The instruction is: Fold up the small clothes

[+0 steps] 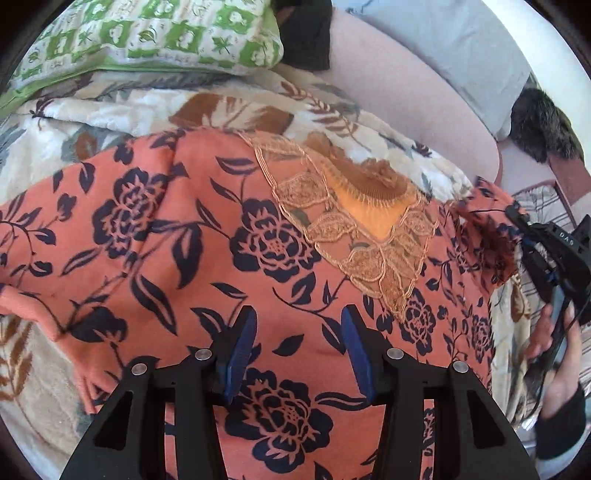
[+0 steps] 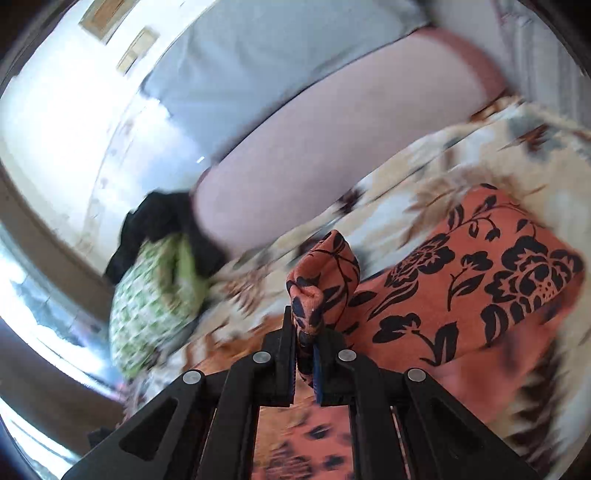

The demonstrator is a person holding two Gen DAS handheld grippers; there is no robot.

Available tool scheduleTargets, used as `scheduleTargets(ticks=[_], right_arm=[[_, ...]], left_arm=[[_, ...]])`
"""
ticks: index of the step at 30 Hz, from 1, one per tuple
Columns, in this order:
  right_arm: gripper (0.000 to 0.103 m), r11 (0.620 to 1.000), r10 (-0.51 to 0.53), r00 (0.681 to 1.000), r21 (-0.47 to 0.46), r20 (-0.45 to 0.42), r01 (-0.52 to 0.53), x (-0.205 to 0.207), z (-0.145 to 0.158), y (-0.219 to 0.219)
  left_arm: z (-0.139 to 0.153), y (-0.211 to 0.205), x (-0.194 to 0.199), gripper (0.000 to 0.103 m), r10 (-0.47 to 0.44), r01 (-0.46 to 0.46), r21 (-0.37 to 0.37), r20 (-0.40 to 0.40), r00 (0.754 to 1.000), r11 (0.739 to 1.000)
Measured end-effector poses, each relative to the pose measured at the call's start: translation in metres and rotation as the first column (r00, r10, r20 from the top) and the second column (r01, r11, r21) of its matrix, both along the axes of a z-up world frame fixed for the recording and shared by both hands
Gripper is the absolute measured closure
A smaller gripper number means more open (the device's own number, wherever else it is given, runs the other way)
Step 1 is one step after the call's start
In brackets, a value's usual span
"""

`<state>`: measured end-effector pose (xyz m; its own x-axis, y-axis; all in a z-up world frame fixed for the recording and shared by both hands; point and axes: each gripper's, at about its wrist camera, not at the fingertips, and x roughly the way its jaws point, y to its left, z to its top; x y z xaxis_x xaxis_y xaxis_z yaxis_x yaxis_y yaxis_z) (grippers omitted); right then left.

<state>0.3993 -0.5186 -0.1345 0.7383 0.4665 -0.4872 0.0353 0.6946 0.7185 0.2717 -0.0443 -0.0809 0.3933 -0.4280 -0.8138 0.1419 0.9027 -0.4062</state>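
I'm holding the top (image 1: pixel 207 236), spread on the bed ahead of my left hand-held gripper (image 1: pixel 299 347), jaws half open over it; my right hand-held gripper (image 2: pixel 304 354) is pinching its edge, lifting; folding is barely starting

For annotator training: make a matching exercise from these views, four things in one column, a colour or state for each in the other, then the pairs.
Things:
1. left gripper
2. right gripper
3. pillow
4. lace neckline panel

States or colours:
A. green and white print
B. shut on a fold of the orange floral garment
C. tan, see-through
D. open above the fabric

Pairs: 1-D, 2-B, 3-A, 4-C
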Motion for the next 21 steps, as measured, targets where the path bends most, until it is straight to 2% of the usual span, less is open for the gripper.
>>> scheduleTargets(ticks=[3,6,9,10,12,14,16,19,21], right_arm=[[0.097,0.992,0.105,0.994,0.076,0.016,-0.106,0.007,-0.006,0.056],[0.097,0.973,0.209,0.978,0.104,-0.004,-0.207,0.005,-0.020,0.109],[0.090,0.934,0.346,0.932,0.133,-0.108,-0.331,-0.006,-0.055,0.163],[0.088,0.925,0.377,0.912,0.106,-0.159,-0.364,-0.012,-0.066,0.178],[0.085,0.911,0.412,0.887,0.058,-0.208,-0.409,-0.023,-0.073,0.189],[0.079,0.904,0.427,0.886,0.051,-0.182,-0.425,-0.038,-0.068,0.181],[0.064,0.916,0.401,0.904,0.046,-0.147,-0.399,-0.058,-0.059,0.150],[0.060,0.953,0.303,0.941,0.031,-0.151,-0.302,-0.079,-0.054,0.090],[0.060,0.975,0.222,0.960,0.022,-0.173,-0.222,-0.094,-0.058,0.046]], left_arm=[[0.010,0.013,0.000,0.056,0.027,-0.026,-0.042,0.017,1.000,0.999],[0.014,0.033,0.001,0.055,0.062,-0.061,-0.120,0.008,0.998,0.991],[0.011,0.049,0.003,0.054,0.098,-0.100,-0.173,-0.018,0.995,0.980],[0.008,0.051,0.004,0.053,0.104,-0.108,-0.188,-0.030,0.994,0.976],[0.001,0.052,0.005,0.052,0.097,-0.108,-0.208,-0.059,0.993,0.972],[-0.007,0.045,0.006,0.051,0.068,-0.085,-0.216,-0.088,0.994,0.973],[-0.015,0.036,0.007,0.048,0.030,-0.054,-0.225,-0.108,0.994,0.973],[-0.031,0.015,0.011,0.037,-0.044,-0.002,-0.271,-0.162,0.986,0.962],[-0.044,0.000,0.015,0.034,-0.073,0.014,-0.282,-0.202,0.977,0.959]])
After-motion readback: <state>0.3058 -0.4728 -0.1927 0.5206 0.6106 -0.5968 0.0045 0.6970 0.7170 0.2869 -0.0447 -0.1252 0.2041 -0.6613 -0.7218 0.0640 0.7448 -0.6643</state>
